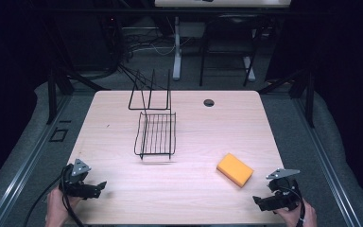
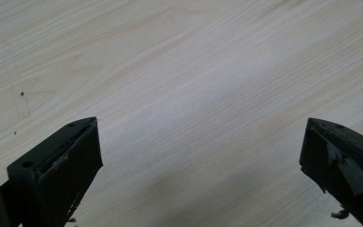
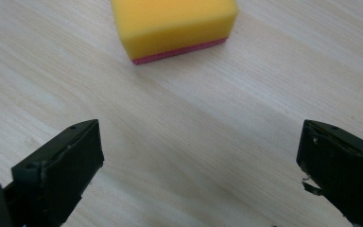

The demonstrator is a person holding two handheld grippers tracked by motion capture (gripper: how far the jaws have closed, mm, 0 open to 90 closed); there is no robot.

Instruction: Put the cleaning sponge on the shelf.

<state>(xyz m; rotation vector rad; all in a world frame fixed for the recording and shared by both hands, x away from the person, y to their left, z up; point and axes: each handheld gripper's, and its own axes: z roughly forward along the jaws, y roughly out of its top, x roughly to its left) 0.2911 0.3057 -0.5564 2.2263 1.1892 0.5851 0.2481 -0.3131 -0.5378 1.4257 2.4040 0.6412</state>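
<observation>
A yellow sponge (image 1: pixel 235 169) with a red underside lies flat on the wooden table (image 1: pixel 203 127), toward the front right. My right gripper (image 1: pixel 260 200) rests near the table's front right corner, just short of the sponge (image 3: pixel 175 21), jaws wide open with bare wood between them. Over at the front left my left gripper (image 1: pixel 100 185) is open too, and its own view has nothing but table (image 2: pixel 189 85) between the black jaws. A black wire rack (image 1: pixel 156 134) stands in the middle of the table, well away from both grippers.
A second black wire frame (image 1: pixel 150 92) stands upright at the table's far edge, behind the rack. A round cable hole (image 1: pixel 209 102) sits at the back right. Table legs and cables show on the floor beyond.
</observation>
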